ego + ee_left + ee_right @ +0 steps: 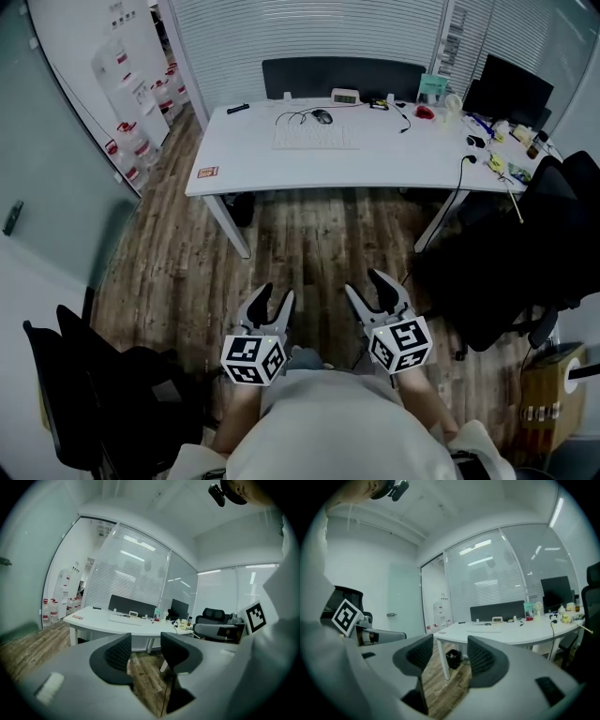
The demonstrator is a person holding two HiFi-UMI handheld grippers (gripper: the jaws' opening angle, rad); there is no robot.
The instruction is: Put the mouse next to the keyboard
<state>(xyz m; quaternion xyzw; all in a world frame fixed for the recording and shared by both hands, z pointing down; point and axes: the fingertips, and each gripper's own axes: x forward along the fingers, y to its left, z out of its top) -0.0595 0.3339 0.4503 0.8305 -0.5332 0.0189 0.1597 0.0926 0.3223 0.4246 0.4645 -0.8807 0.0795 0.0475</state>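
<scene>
A dark mouse [322, 116] with a black cable lies on the white desk [375, 164], just behind the white keyboard [314, 138] at the desk's far middle. Both grippers hang close to my body over the wooden floor, well short of the desk. My left gripper [272, 302] is open with nothing between its fingers. My right gripper [370, 286] is open and empty too. The left gripper view shows the keyboard [124, 619] far off on the desk past the open left gripper [146, 648]. In the right gripper view the keyboard [488, 630] lies beyond the open right gripper [451, 652].
Small items and cables crowd the desk's right end near a black monitor [514, 91]. A dark office chair [525, 262] stands right of me, another black chair [103, 394] at my left. A shelf of bottles [141, 94] stands by the glass wall at the left.
</scene>
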